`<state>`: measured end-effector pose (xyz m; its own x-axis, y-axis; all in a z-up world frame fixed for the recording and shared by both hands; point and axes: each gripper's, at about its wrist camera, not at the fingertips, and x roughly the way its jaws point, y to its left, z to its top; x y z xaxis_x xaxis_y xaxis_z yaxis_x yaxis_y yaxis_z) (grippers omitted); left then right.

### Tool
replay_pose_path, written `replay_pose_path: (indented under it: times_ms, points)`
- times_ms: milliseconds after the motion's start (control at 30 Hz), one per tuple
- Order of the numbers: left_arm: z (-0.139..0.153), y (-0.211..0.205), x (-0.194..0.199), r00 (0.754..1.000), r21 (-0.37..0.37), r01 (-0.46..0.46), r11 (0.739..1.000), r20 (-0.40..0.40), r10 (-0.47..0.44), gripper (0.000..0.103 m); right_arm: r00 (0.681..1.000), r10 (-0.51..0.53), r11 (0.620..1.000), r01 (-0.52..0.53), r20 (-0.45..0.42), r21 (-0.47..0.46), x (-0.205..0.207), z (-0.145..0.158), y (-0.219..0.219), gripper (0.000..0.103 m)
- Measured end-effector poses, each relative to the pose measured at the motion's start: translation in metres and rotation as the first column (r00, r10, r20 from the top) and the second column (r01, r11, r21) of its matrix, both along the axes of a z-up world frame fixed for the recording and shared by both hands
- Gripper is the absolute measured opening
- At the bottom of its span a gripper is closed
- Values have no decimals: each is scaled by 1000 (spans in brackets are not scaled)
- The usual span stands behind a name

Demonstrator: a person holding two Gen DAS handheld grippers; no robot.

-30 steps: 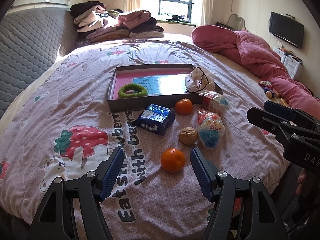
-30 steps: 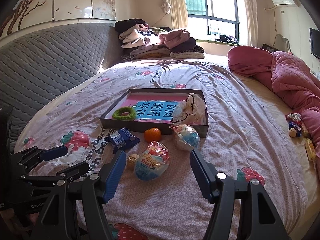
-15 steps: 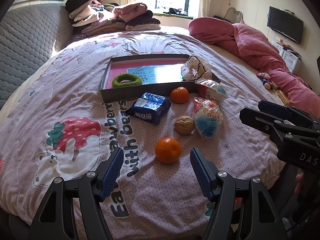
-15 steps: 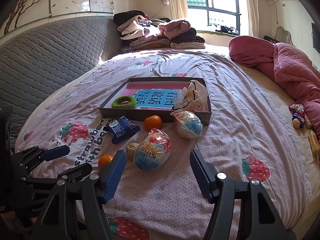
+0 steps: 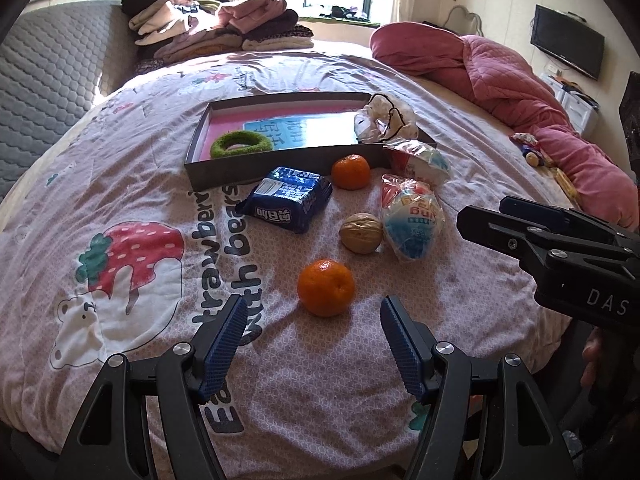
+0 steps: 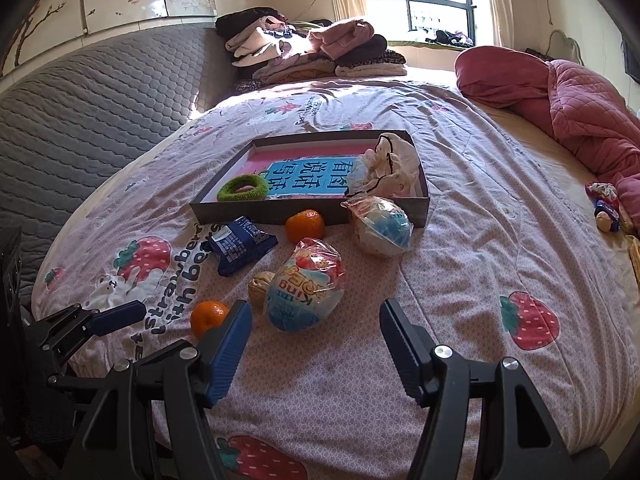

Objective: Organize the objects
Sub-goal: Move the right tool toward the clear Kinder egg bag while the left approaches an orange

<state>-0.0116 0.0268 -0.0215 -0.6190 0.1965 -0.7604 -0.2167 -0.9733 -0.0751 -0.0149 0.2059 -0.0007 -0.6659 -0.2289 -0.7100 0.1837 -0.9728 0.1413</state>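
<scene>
A shallow dark box lies on the bed, holding a green ring and a crumpled white bag. In front of it lie a blue snack pack, two oranges, a walnut and two wrapped egg-shaped toys. My left gripper is open, just short of the near orange. My right gripper is open, just short of the nearer egg toy.
A pink quilt is piled at the right. Folded clothes are stacked at the head of the bed. A grey padded headboard runs along the left. Small toys lie at the right edge.
Both grippers have moved forward and lower over the bed. The near orange and the egg toy now sit closer to the open fingers. Nothing on the bed has moved.
</scene>
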Motion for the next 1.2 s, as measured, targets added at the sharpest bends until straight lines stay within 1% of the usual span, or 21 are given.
replay_pose_path:
  times_ms: [367,600,833,967,1200]
  points:
    - [-11,3,-11,1000,6,7,1000,17,-7,70,1000,1,1000,-1,13,0,-9,-12,-6,66]
    - [-19,6,-18,1000,1,5,1000,29,-5,70,999,-13,1000,14,41,-14,-18,-22,-3,66]
    - [-22,8,-23,1000,7,9,1000,16,-10,70,999,-27,999,28,41,-22,-26,-26,-7,66]
    - [-23,11,-25,1000,5,19,1000,0,-19,70,997,-43,999,45,61,-19,-33,-31,-9,66]
    - [-26,11,-28,1000,19,29,999,-4,-29,70,994,-68,995,74,91,-64,-43,-39,-6,66]
